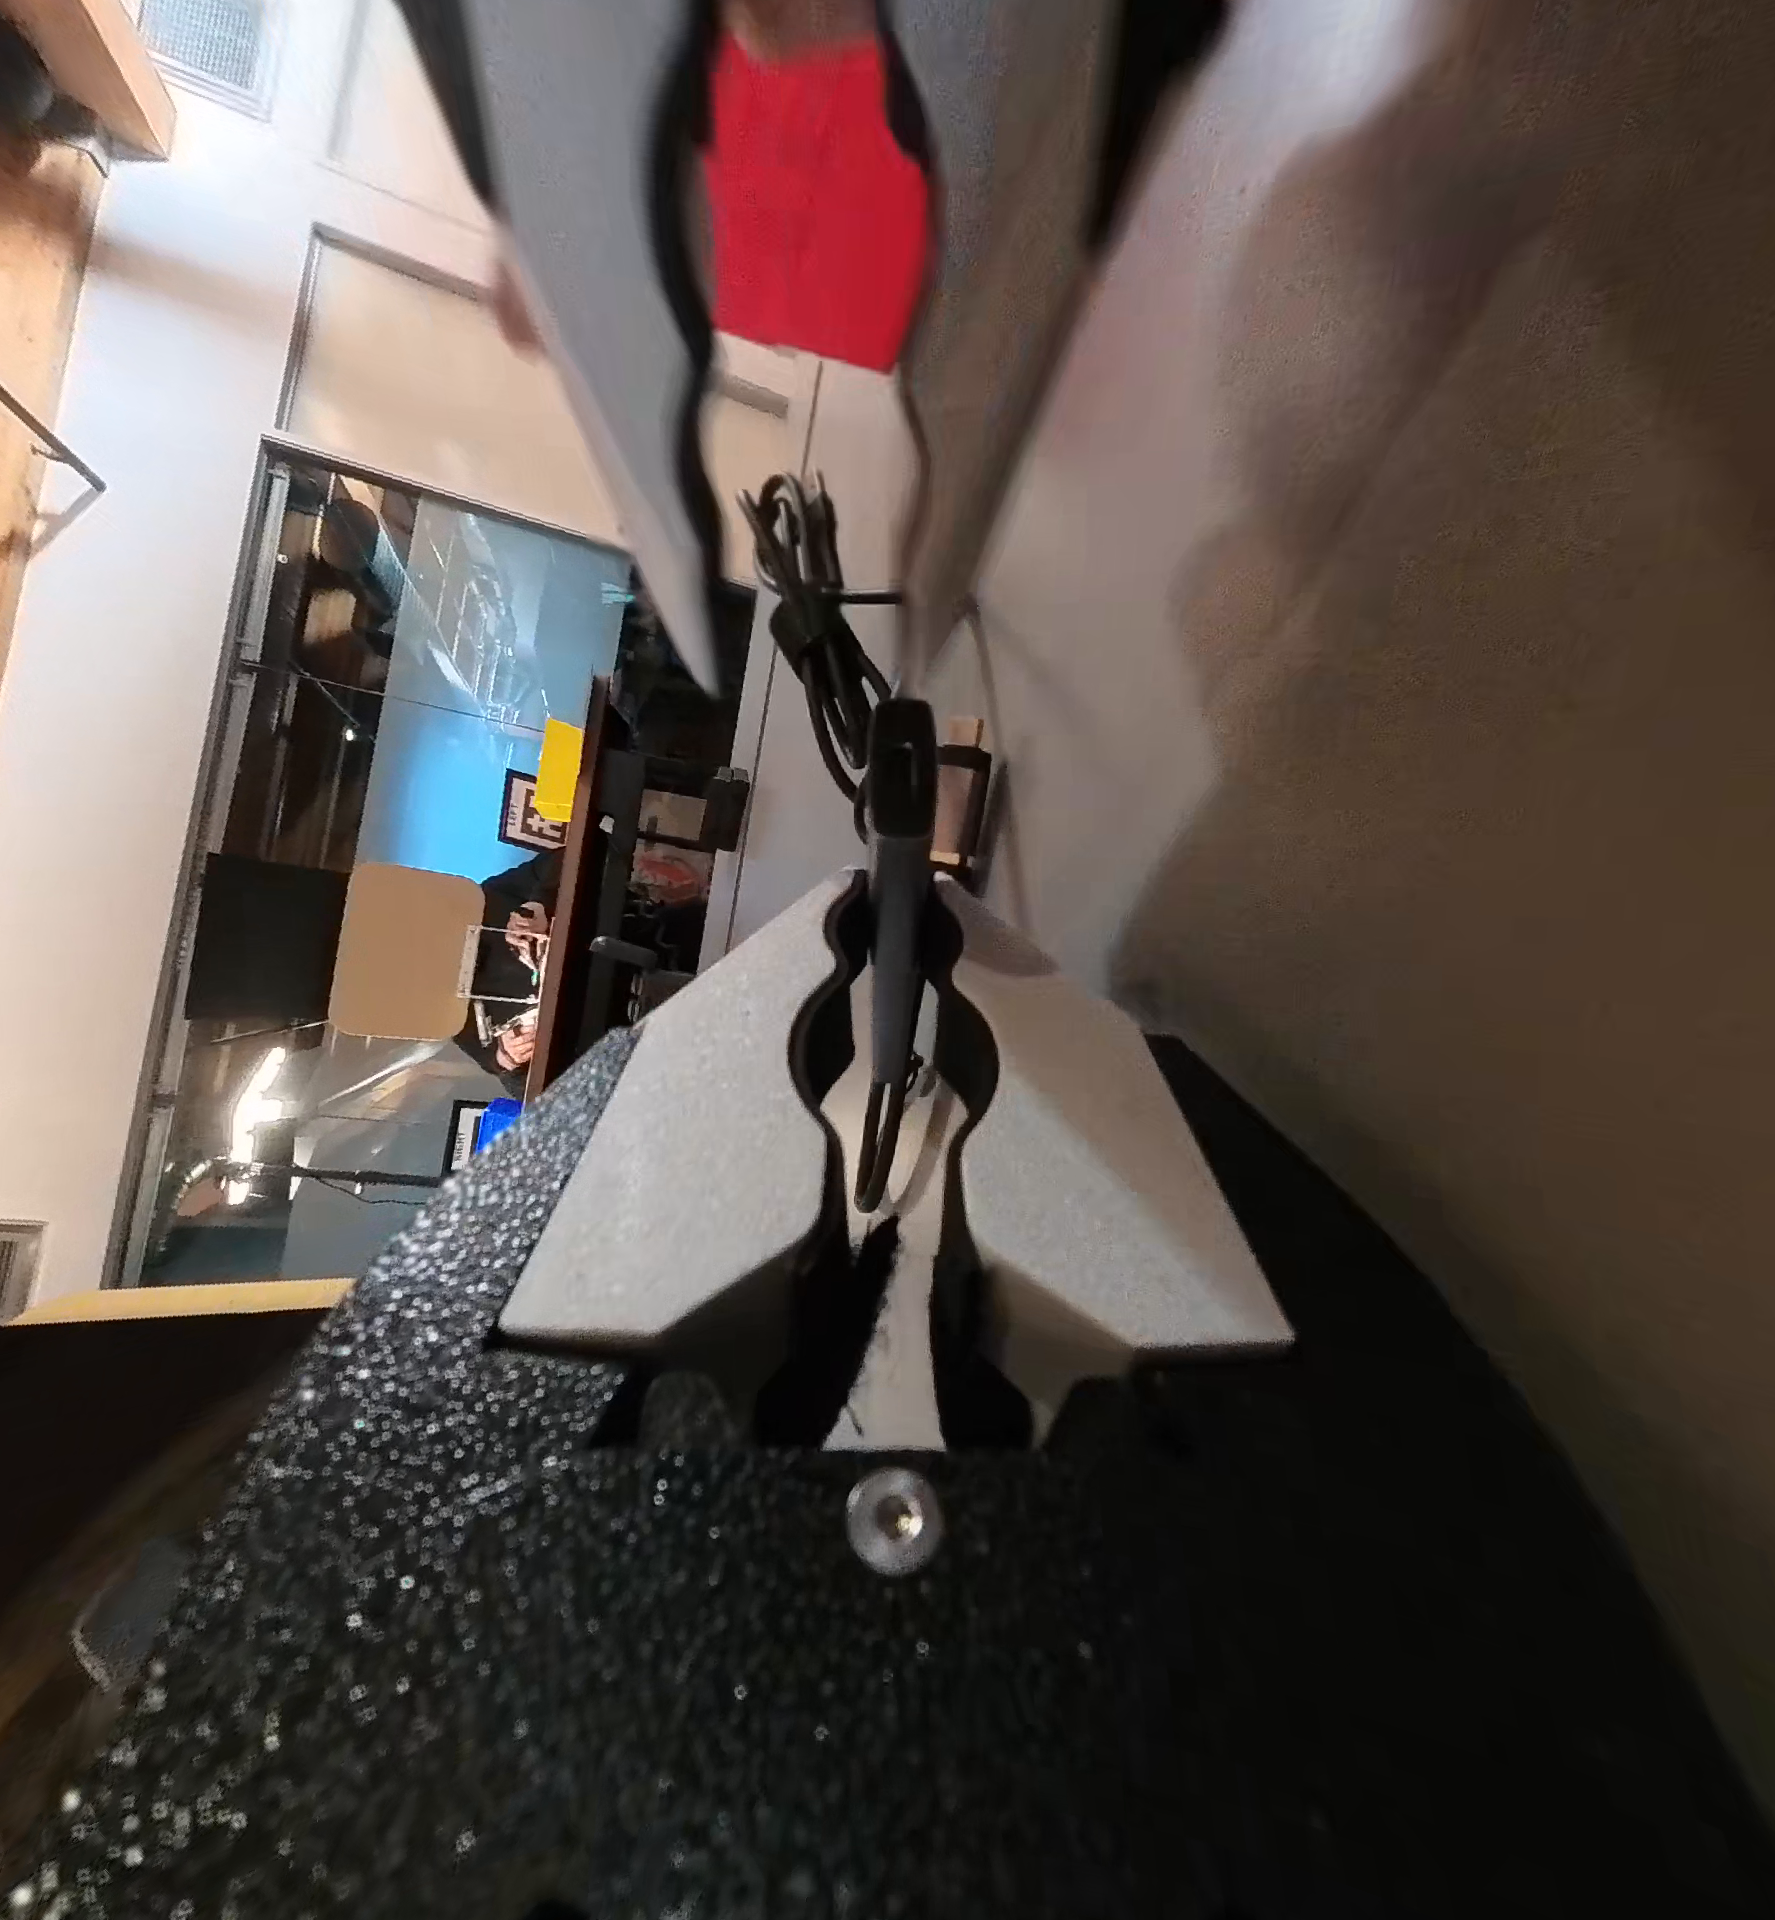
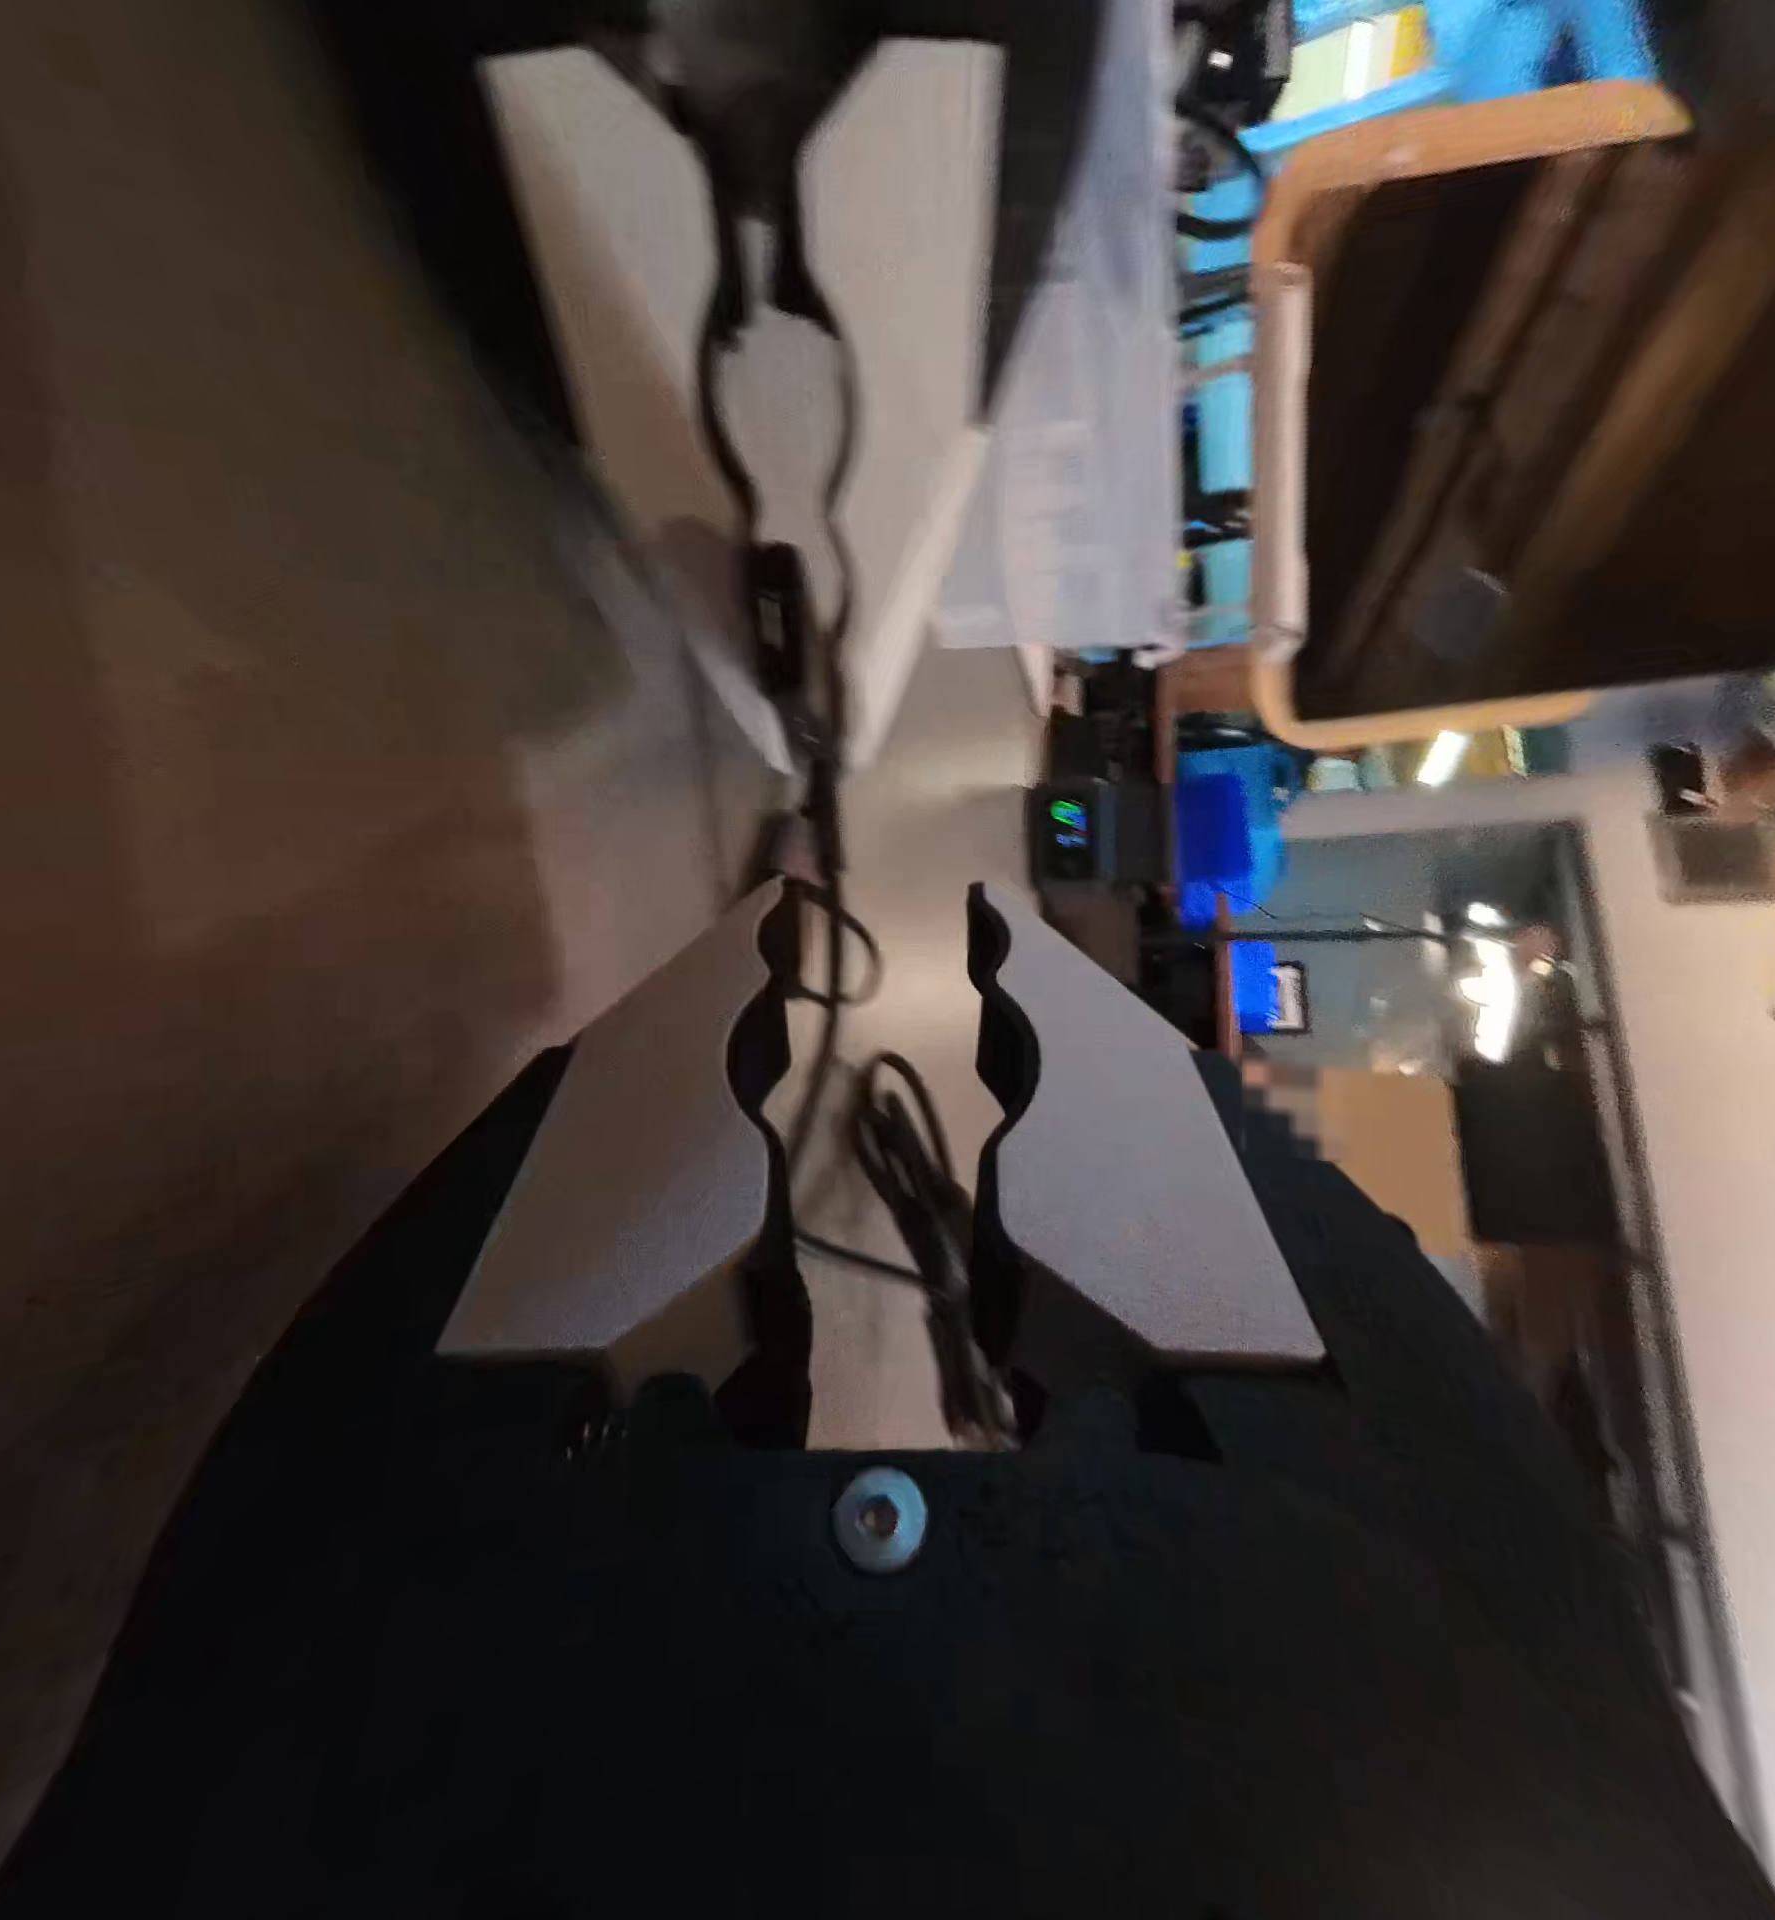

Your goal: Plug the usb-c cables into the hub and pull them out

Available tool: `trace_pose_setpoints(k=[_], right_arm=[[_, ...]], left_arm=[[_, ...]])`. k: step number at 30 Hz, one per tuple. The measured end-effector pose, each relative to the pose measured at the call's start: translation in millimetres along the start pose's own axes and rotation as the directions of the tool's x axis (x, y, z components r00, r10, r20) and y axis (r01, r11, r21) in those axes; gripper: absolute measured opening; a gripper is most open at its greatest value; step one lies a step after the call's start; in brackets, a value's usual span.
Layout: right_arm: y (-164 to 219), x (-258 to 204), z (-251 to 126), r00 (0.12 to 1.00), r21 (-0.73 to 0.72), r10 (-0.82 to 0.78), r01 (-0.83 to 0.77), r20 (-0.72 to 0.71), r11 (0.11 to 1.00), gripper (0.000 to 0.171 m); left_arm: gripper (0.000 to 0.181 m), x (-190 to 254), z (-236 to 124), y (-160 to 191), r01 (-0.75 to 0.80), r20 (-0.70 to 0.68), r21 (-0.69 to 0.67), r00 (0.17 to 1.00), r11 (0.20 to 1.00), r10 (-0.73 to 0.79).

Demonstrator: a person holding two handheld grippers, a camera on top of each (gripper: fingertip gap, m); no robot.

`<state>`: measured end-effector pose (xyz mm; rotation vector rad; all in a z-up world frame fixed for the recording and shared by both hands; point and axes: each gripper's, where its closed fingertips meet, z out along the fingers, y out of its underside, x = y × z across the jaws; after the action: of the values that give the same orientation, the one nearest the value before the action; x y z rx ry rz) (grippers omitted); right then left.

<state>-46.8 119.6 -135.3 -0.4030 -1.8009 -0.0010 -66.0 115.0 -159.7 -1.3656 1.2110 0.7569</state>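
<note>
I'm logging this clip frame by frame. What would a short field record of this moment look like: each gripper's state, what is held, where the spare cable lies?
left gripper: shut on the hub, which sticks out past its fingertips
right gripper: open, nothing between its fingers
cable bundle: black, coiled, lying on the table under the right gripper
grippers facing: tip to tip, the hub between them
plug in hub: cannot tell, blurred
image quality: right wrist view is motion-blurred
</note>
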Motion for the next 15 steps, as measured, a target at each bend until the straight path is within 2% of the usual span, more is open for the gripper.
trace_pose_setpoints(k=[4,6,7,9,12,14,15], right_arm=[[-1.1,-22.8,29.0,0.997,0.023,0.057,-0.058,0.056,0.998,0.03],[-3.2,-24.3,36.4,0.997,0.037,0.059,-0.061,0.04,0.997,0.023],[-4.0,-22.6,38.9,0.999,0.041,0.044,-0.045,0.012,0.998,0.008],[-5.6,-19.4,40.8,0.999,0.049,-0.011,0.013,-0.042,0.999,0.005],[-5.9,-18.5,38.9,0.999,0.059,0.004,-0.001,-0.05,0.998,0.004],[-6.4,-18.0,37.7,0.999,0.065,0.013,-0.009,-0.053,0.998,0.004],[-6.9,-17.1,37.1,0.998,0.067,0.016,-0.013,-0.057,0.998,0.004]], left_arm=[[0.008,0.1,-0.9,0.0,0.008,-0.005,0.008,1.0,1.0,-0.008],[0.008,1.8,-2.6,-3.5,0.031,-0.023,0.038,0.999,0.999,-0.03],[0.008,3.8,-3.7,-5.8,0.054,-0.044,0.056,0.998,0.997,-0.052],[0.009,2.0,-5.1,-6.8,0.104,-0.053,0.072,0.993,0.992,-0.101],[0.043,-4.0,-1.1,2.1,0.152,-0.025,0.026,0.988,0.988,-0.151],[0.032,-3.8,2.2,8.2,0.118,-0.009,-0.015,0.993,0.993,-0.118],[0.01,-1.9,0.9,5.5,0.08,-0.013,-0.004,0.997,0.997,-0.08]])
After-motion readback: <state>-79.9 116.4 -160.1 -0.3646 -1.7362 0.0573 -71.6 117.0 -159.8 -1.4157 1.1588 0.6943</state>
